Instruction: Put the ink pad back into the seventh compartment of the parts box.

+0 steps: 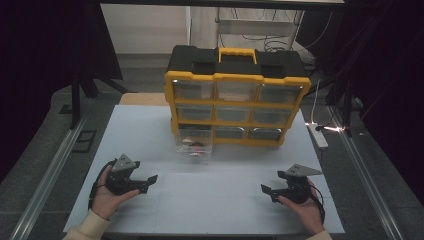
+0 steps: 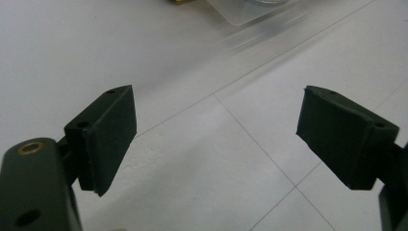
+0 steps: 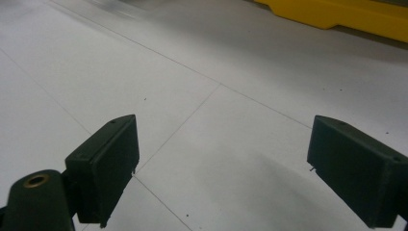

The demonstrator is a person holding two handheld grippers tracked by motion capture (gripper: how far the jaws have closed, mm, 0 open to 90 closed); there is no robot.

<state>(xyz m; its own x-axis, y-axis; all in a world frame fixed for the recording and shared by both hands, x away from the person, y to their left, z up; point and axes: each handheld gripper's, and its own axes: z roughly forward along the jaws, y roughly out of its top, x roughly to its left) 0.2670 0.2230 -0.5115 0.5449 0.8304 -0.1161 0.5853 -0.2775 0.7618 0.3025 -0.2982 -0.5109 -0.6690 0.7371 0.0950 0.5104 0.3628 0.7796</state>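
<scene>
Yellow-and-black drawer organizer (image 1: pixel 236 95) is standing at the far middle of the white tabletop (image 1: pixel 215 200), handle on top, three rows of clear drawers facing the person. Bottom-left clear drawer (image 1: pixel 194 145) is sticking out toward the person, with something small and reddish inside, too small to tell.

Left gripper (image 1: pixel 148 183) is sitting in the left hand (image 1: pixel 107 195), near and to the left of the organizer, low over the tabletop and well apart from the pulled-out drawer. Its jaws are standing open, nothing between them; in the left gripper view the gripper (image 2: pixel 216 139) is pointing at bare tabletop with the drawer's edge (image 2: pixel 250 12) beyond.

Right gripper (image 1: pixel 267 191) is resting in the right hand (image 1: pixel 305 207), near and to the right of the organizer. Jaws are gaping open and empty; the organizer's yellow base (image 3: pixel 346 17) is showing beyond.
</scene>
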